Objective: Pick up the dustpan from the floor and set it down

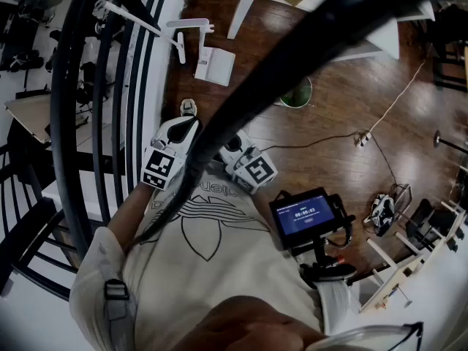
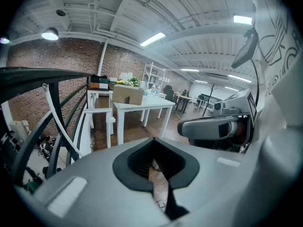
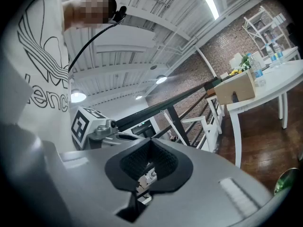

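A white long-handled dustpan (image 1: 214,65) lies on the wooden floor beside the railing, well ahead of both grippers. Its handle (image 1: 191,25) points away from me. My left gripper (image 1: 191,123) is held close to my chest with its marker cube showing. In the left gripper view its jaws (image 2: 153,141) are shut with nothing between them. My right gripper (image 1: 232,143) is beside it, partly hidden by a dark blurred bar. Its jaws (image 3: 150,142) are also shut and hold nothing.
A black stair railing (image 1: 80,123) curves along the left. A green bin (image 1: 298,93) stands on the floor ahead, near a white table (image 1: 380,39). A white cable and power strip (image 1: 362,139) cross the floor at the right. A small screen (image 1: 303,214) sits by my right hip.
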Motion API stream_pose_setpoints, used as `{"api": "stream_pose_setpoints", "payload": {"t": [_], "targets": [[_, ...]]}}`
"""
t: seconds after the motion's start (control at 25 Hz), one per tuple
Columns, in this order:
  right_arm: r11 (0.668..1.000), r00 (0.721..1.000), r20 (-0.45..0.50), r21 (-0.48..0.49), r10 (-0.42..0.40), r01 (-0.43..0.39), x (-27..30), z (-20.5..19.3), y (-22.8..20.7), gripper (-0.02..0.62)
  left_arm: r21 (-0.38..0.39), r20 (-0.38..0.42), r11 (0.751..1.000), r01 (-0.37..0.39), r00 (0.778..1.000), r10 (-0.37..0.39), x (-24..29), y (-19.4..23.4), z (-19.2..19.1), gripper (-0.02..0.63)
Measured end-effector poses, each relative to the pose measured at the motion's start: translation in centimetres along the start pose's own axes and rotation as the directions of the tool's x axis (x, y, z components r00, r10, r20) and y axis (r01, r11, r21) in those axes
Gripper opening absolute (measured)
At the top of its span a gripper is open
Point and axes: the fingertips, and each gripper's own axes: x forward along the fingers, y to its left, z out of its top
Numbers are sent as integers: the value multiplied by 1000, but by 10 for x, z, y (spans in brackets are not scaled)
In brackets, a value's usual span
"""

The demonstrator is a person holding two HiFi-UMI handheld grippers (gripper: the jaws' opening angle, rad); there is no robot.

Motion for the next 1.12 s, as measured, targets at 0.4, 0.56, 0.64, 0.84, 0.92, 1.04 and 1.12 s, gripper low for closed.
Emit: {"api": "stream_pose_setpoints", "payload": {"t": [0.4, 0.56, 0.64, 0.84, 0.92, 1.04, 1.12], "targets": [[989, 989, 24, -5, -148, 149, 31, 58, -22, 3, 101, 17, 994, 40, 999, -42, 31, 83, 55, 20], [983, 983, -12, 24, -182, 182, 29, 49, -31, 3, 69, 14, 996, 62, 998, -63, 43, 89, 57, 20], [982, 983, -16, 36, -184, 185, 30, 46, -34, 3, 65, 8, 995, 70, 997, -70, 50, 92, 52, 20], [976, 980, -19, 91, -196, 197, 25, 31, -42, 3, 112, 80, 986, -123, 990, 114, 107, 151, 8, 438], [969, 977, -40, 123, -211, 214, 16, 25, -30, 3, 92, 5, 991, -99, 995, 99, 130, 169, -14, 456], [945, 960, -101, 180, -259, 274, 9, 14, -21, 3, 132, -38, 989, -71, 996, 77, 155, 195, -12, 444], [928, 950, -115, 210, -290, 308, 5, 8, -28, 3, 196, 6, 977, -86, 996, 87, 174, 212, 6, 410]]}}
